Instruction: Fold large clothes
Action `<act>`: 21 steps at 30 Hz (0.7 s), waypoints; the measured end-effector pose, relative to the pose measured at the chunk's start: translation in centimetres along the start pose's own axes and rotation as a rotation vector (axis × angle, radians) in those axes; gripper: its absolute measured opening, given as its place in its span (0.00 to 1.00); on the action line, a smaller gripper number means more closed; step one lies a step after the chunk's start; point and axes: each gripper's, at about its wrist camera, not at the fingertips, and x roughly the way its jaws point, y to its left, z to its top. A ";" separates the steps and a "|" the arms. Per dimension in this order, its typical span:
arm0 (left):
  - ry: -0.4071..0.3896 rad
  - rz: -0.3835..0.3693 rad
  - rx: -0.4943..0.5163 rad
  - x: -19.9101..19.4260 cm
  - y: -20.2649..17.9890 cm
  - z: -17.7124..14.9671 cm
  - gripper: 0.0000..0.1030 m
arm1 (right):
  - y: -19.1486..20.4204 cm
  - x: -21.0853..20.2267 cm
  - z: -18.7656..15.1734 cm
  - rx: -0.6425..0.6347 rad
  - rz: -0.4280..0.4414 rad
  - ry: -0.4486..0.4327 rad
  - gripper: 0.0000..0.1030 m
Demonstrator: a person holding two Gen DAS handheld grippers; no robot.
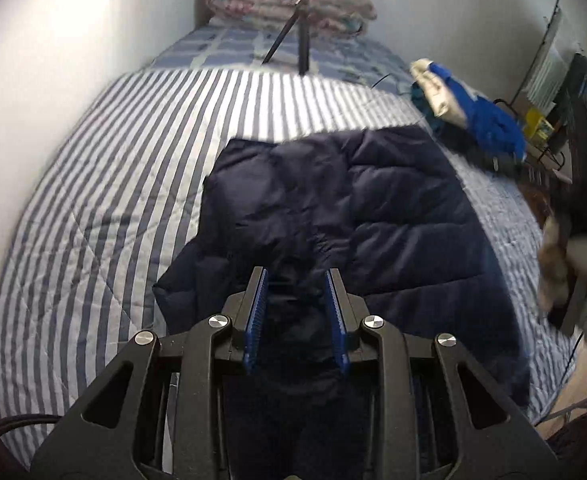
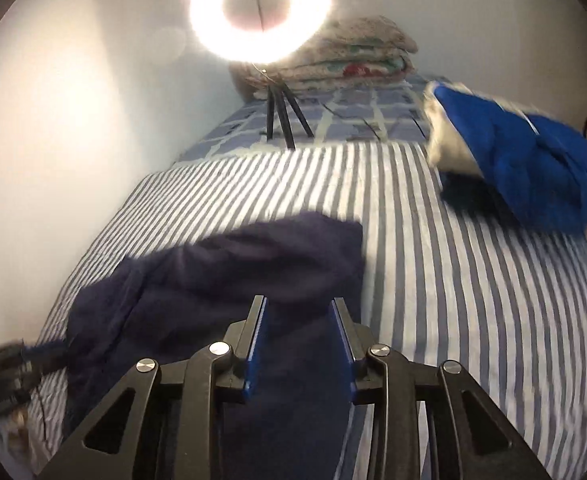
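Left gripper: nearest in the left wrist view, its blue-padded jaws spread apart over the dark jacket, nothing pinched between them.

Right gripper: same posture, jaws parted above the near part of the jacket; I see no fabric clamped between the pads.

Navy puffer jacket: lies flat on the bed just in front of both grippers, quilted panels up. In the right wrist view it appears blurred, bunched toward the left side of the bed, its far edge raised a little.

Striped bedspread: blue and white stripes, spread under the jacket and reaching well beyond it on every side.

Blue garment: a bright blue piece with a pale lining, heaped at the right edge of the bed, well apart from the navy jacket; blurred.

Checked sheet: beyond the stripes, toward the head of the bed.

Tripod: black legs standing on the checked sheet, carrying a lit ring light.

Folded quilt: flowered, stacked at the far end against the wall, behind the tripod.
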 end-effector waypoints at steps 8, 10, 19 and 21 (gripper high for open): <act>0.117 0.052 -0.096 3.3 4.0 -1.7 0.34 | 3.5 9.7 2.0 -0.164 -0.094 0.151 0.29; 0.118 0.073 -0.056 3.4 3.9 -2.1 0.34 | 3.8 11.3 1.7 -0.163 -0.112 0.179 0.29; 0.099 -0.055 -0.168 1.0 6.2 -1.6 0.34 | 2.8 4.7 2.1 -0.077 -0.089 0.099 0.36; 0.071 -0.110 -0.206 -0.3 7.3 -1.4 0.46 | 2.4 1.9 1.2 -0.060 -0.052 0.060 0.58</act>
